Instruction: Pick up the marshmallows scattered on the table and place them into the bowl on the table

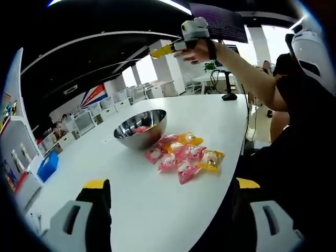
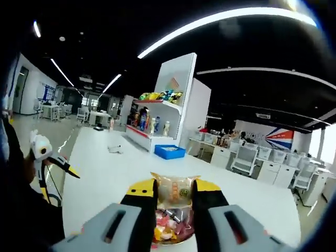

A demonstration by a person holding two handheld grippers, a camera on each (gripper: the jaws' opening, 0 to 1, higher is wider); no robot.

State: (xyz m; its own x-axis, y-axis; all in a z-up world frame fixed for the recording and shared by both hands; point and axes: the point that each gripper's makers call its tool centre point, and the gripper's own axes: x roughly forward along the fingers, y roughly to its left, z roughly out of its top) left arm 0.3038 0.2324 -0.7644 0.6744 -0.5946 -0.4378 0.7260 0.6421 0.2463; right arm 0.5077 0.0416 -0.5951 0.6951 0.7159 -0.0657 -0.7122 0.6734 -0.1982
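White table (image 1: 157, 210) under both my tongs, open-plan office w/ desks and chairs around it. Nearest in the left gripper view, my left gripper (image 1: 170, 197) hovers low over the near table edge, jaws wide apart, nothing btwn them. Just past it lies the pile of marshmallows (image 1: 184, 156), pink and yellow packets bunched together on the tabletop. Touching the far side of the pile sits the steel bowl (image 1: 140, 127), upright, w/ a couple of packets already inside. Higher up and further off, my right gripper (image 1: 157, 51) is raised in my right hand (image 1: 199, 50), well above the table. In the right gripper view, that gripper (image 2: 174, 191) is clamped on a yellow marshmallow packet (image 2: 175, 190), pinched btwn both jaws, w/ the bowl (image 2: 173, 231) directly below it. Further back: blue bin (image 2: 169, 151) on the table, then a shelf unit (image 2: 157, 118) w/ colourful goods.
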